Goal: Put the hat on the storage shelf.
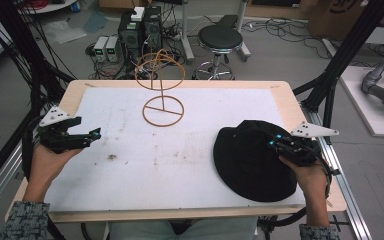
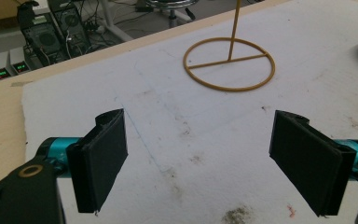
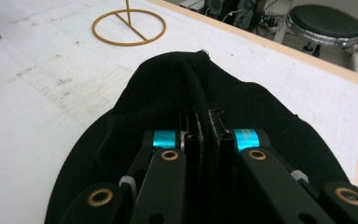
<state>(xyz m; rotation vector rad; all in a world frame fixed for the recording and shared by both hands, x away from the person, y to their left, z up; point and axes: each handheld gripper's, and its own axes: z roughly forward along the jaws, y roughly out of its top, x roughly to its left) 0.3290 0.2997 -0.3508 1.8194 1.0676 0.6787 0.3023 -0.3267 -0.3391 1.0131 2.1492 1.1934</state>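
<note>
The right gripper [image 3: 204, 135] has its fingers clamped on a fold of the hat [image 1: 252, 160], lower right on the counter [image 1: 130, 155]. The stand [image 1: 163, 109] lies up and left of it, upper centre. The left gripper [image 1: 92, 136] waits, fingers apart.

— Black two-jaw left gripper [image 1: 87, 136] and right gripper [image 1: 276, 143], each topped by a grey three-cornered plate dotted with small holes.

— Teal collars behind the flat black pads [image 2: 103, 158]?

— Yes, plus brass-ringed pivots along the black links, and a white screw head low on one link.

— Cables?

— Black, trailing from each gripper.

— Clothing?

— Grey speckled knit sleeves [image 1: 24, 220]; pale trousers at the table edge.
</note>
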